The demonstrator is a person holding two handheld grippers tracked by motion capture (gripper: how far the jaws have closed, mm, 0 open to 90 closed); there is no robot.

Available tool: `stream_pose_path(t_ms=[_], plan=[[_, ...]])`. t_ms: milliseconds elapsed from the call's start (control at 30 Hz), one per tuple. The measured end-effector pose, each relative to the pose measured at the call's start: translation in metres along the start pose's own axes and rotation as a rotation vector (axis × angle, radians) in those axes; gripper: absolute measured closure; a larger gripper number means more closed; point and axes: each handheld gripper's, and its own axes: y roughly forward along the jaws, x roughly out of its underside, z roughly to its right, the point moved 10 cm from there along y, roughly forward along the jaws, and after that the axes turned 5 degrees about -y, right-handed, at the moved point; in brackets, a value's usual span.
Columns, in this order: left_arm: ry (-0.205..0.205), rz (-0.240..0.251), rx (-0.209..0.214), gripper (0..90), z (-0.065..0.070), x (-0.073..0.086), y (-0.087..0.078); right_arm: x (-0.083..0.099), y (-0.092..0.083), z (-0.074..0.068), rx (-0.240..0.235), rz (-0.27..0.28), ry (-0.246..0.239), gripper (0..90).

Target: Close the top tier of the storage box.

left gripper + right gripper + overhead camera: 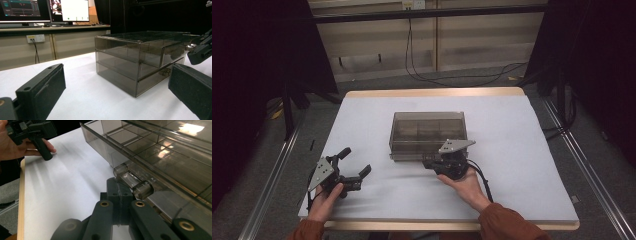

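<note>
Right now my right gripper [435, 163] sits fully closed at the clear handle [132, 182] of the smoky drawer box [428, 134] mid-table; whether it pinches the handle I cannot tell. I should move straight toward me, level, while my left gripper [354, 164] rests wide open and empty, near left.

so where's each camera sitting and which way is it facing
High view: above the person's side, looking forward and down at the table and drawer box; both hands and tools show.
Left gripper view: rides the left tool, facing the box; open jaws show.
Right gripper view: rides the right tool, shut at the drawer handle.
All three views share the box.
</note>
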Motion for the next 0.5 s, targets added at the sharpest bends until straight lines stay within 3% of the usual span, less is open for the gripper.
stream_pose_path(t_ms=[500], plan=[[-0.001, 0.0, 0.0, 0.9, -0.0001, 0.0, 0.0, -0.0045, -0.0015, 0.0066, 0.019, 0.014, 0.009, 89.6]])
